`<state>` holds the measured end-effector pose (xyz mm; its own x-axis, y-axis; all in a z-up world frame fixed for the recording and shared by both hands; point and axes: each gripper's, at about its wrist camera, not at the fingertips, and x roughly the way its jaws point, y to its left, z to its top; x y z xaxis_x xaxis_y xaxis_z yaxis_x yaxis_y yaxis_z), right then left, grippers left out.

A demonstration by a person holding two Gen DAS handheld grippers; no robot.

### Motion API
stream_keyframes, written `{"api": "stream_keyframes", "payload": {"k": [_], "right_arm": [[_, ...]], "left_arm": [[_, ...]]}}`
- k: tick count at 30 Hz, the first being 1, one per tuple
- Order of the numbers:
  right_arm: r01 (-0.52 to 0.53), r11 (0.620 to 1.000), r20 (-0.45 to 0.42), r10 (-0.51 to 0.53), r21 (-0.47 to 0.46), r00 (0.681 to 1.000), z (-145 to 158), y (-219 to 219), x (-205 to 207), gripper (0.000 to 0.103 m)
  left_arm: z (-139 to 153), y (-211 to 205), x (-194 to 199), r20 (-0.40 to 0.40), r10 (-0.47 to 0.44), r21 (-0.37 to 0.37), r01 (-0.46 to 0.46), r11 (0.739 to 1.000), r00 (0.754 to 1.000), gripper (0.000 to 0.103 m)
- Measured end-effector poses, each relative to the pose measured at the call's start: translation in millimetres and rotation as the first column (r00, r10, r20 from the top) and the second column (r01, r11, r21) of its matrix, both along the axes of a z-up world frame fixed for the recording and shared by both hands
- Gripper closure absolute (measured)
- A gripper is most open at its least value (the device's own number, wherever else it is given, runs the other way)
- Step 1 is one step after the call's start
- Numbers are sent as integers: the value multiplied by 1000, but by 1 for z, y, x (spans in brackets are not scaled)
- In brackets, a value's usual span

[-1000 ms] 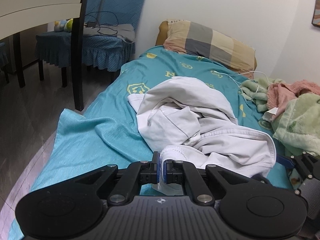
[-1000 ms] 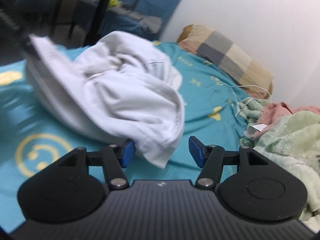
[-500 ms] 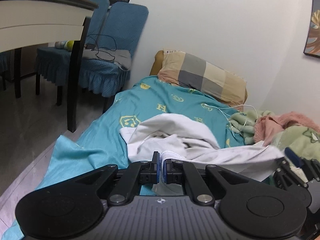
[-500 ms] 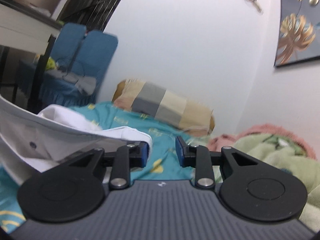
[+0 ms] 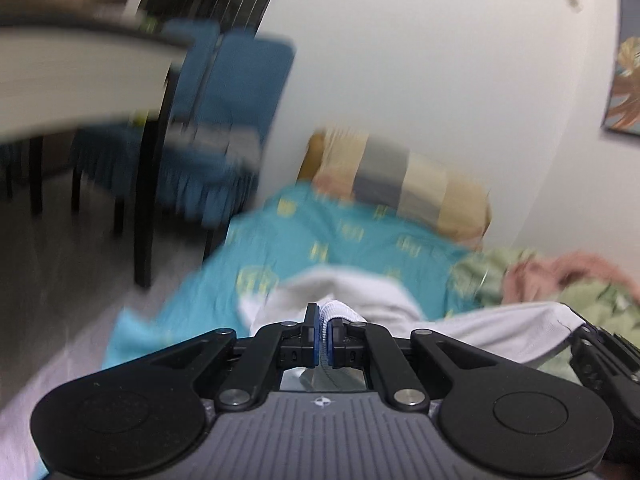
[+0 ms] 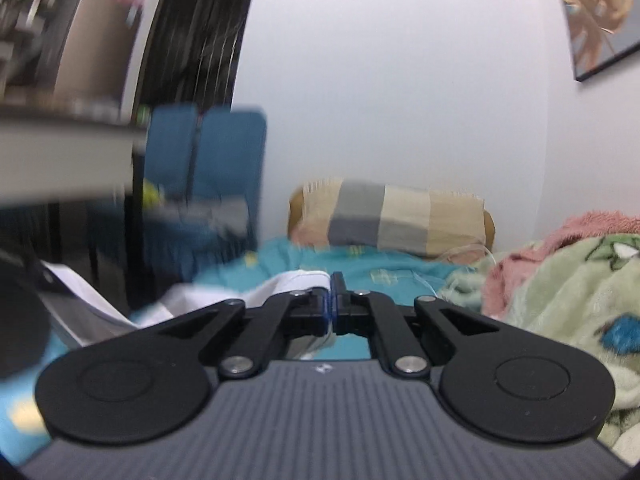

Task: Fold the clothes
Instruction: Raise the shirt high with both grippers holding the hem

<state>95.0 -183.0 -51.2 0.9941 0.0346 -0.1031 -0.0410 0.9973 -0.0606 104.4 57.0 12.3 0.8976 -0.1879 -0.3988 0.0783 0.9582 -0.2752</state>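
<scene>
A: Both clamping on the white garment [image 5: 500, 332]?
B: Yes — left gripper [image 5: 325, 340] is pinching a ribbed edge at lower centre, right gripper [image 6: 333, 309] is gripping a hem; the cloth is hanging above the bed [image 5: 360, 240].
A: Keeping the span taut and level — judging it needs spreading flat.

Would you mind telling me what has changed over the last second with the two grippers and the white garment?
The right gripper, open a second ago, has shut on the white garment. Both grippers have risen, lifting its edge off the bed and stretching it between them. The left gripper stays clamped on the hem.
</scene>
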Motion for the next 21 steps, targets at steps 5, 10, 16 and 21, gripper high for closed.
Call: {"api": "stream_keyframes", "payload": {"k": [5, 10, 16, 21], "right_arm": [[-16, 985, 120, -5, 172, 993, 97, -7, -17, 99], [-60, 969, 259, -4, 238, 966, 213, -14, -43, 99], [-127, 970, 408, 32, 208, 912, 348, -18, -91, 99], [-149, 970, 401, 61, 191, 914, 410, -19, -140, 99]], "left_arm": [[116, -1, -3, 189, -33, 75, 19, 997, 981, 100], [254, 4, -22, 363, -42, 124, -4, 992, 931, 100], [385, 5, -87, 538, -69, 185, -38, 982, 840, 99], [441, 7, -134, 570, -105, 202, -15, 979, 815, 99]]}}
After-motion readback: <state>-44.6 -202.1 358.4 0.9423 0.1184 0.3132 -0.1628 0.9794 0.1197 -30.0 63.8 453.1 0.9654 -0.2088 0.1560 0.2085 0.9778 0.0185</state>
